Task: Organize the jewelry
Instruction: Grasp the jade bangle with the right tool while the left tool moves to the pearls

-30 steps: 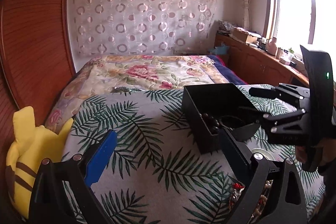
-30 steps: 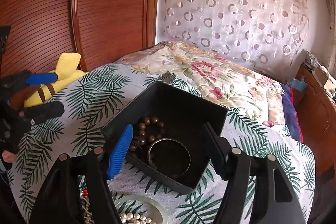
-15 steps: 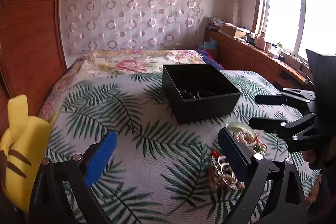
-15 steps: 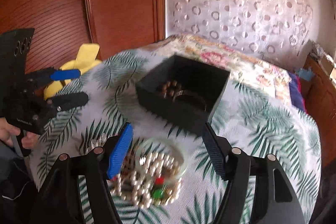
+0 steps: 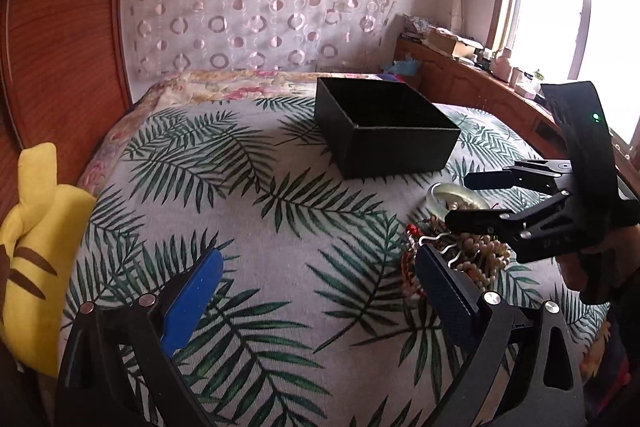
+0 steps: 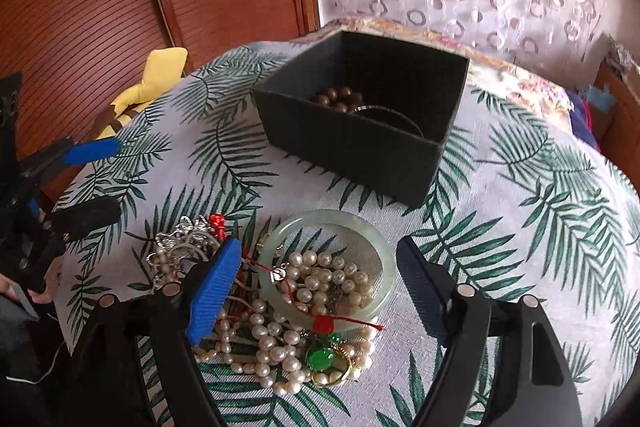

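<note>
A black open box [image 6: 348,147] on the palm-leaf cloth holds brown beads [image 6: 336,97] and a dark bangle [image 6: 394,115]. In front of it lies a pile of jewelry: a pale jade bangle [image 6: 320,217], pearl strands [image 6: 280,339], a green pendant [image 6: 320,357] and silver pieces [image 6: 180,239]. My right gripper [image 6: 320,275] hovers over this pile, its jaws opening, with the jade bangle and pearls between the pads but not pressed. My left gripper [image 5: 320,279] is open and empty, just left of the pile [image 5: 460,255]. The left wrist view also shows the box [image 5: 384,147] and the right gripper [image 5: 460,199].
A yellow plush toy [image 5: 36,239] lies at the cloth's left edge by the wooden wardrobe [image 6: 120,7]. A floral bedspread [image 5: 240,85] stretches behind the box. A cluttered wooden cabinet [image 5: 460,79] runs under the window on the right.
Both grippers have drawn back from the box and sunk towards the cloth. The right gripper now hangs over the jewelry pile instead of the box, with its jaws wider apart.
</note>
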The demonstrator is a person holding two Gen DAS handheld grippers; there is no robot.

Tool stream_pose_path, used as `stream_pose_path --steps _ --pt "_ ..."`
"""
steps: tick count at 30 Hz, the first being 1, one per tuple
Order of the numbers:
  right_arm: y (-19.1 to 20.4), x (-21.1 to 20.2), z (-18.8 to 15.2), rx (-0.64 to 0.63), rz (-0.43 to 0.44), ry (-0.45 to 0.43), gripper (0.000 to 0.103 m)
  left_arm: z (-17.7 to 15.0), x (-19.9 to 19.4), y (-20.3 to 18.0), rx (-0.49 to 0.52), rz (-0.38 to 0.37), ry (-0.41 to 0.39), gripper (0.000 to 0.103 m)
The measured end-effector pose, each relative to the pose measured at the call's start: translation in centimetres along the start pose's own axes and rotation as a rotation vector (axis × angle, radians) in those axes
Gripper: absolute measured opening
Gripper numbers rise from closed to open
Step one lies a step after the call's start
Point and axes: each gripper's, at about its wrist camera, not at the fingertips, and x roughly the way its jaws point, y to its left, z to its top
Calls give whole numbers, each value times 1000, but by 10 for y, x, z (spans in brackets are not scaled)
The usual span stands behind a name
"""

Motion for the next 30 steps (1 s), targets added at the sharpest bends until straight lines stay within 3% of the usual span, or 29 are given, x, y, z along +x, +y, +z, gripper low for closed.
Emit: stream_pose_path --steps 7,9,11,19,24,30 --pt "0 7 -3 -12 -6 26 81 -4 0 1 2 4 14 93" --pt "1 7 -3 -27 -13 25 75 -5 1 -1 4 5 19 93" --pt "2 5 -5 -38 -18 22 75 -5 2 -2 5 3 24 93" --pt "-1 -30 -13 -18 -37 -91 74 -5 8 -8 7 -35 55 93" --pt "-3 -57 -30 -11 -64 -127 75 -2 12 -18 2 -96 73 93" --pt "-6 -70 -60 8 -95 -124 75 2 23 -32 9 -156 113 66"
